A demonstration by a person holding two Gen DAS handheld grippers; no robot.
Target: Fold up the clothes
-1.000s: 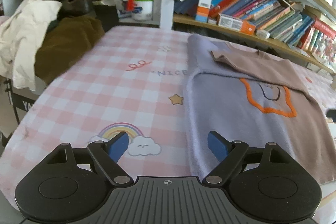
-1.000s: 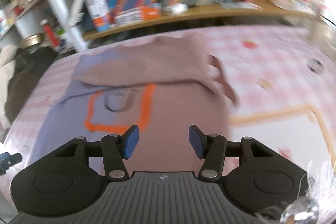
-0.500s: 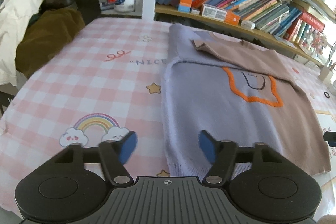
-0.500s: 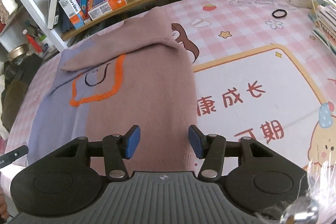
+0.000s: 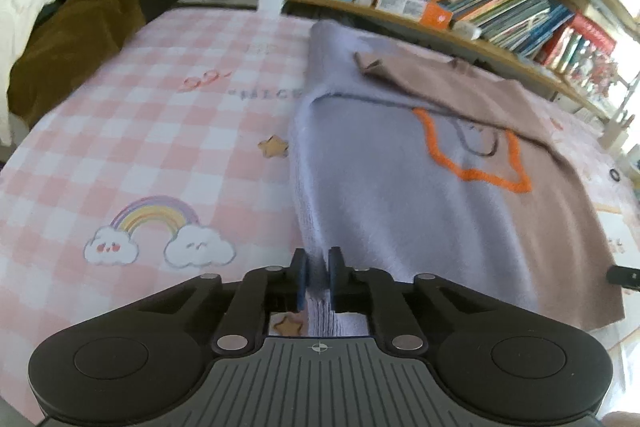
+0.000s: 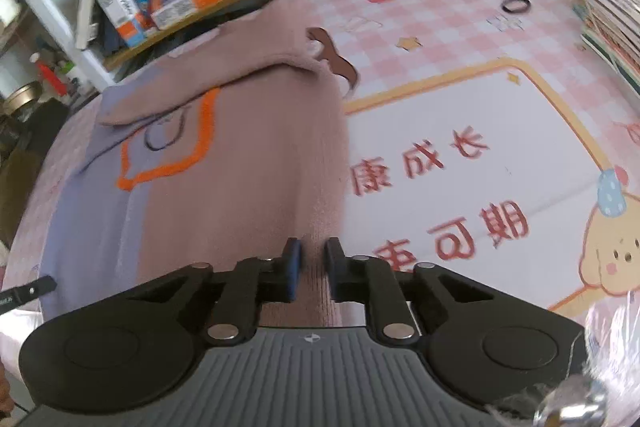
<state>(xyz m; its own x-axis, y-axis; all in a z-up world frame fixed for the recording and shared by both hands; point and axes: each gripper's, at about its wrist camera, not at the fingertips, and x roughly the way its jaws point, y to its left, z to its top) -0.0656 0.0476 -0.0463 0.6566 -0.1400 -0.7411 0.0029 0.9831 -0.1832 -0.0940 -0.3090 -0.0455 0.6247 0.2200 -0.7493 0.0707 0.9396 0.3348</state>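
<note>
the sweater [image 5: 400, 195], lilac on one half and brown on the other with an orange outline on its front, lies flat on the pink checked tablecloth [image 5: 160, 131]. the left gripper [image 5: 318, 277] is closing on the lilac hem corner, knit bunched between its pads. the right gripper [image 6: 311, 269] is closing on the brown hem edge; its pads seem to press the fabric, though blur hinders certainty.

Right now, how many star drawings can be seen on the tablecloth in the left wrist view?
2. One star lies left of the sweater, above the rainbow. The other star shows behind the left gripper fingers. The sweater may hide more.
</note>
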